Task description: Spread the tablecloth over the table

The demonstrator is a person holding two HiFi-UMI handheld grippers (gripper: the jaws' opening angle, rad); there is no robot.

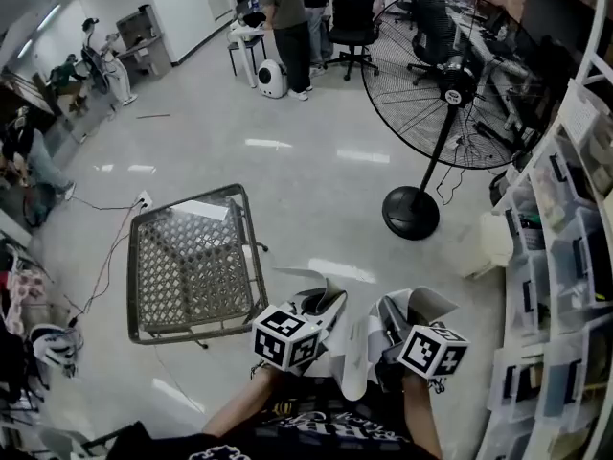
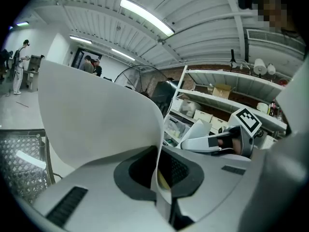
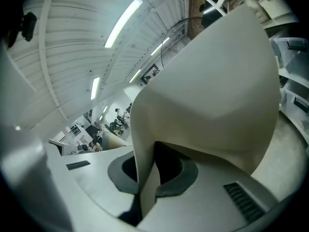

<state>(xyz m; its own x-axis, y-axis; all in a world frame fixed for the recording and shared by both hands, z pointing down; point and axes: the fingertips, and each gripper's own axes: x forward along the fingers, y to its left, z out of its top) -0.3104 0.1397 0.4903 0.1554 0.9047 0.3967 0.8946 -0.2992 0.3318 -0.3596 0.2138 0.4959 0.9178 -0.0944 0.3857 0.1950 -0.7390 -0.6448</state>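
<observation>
While the left claw [image 2: 159,178] is clamped on a fold of the white tablecloth [image 2: 96,115], the right claw [image 3: 145,190] grips another fold of the same sheet. The cloth curls upward from each claw and bunches between them, held in the air just on the near side of the wire-mesh bench [image 1: 182,276], not touching it. A white slip [image 1: 201,209] lies at the bench's far edge. A pedestal fan [image 1: 450,75] stands on the floor right of the bench.
</observation>
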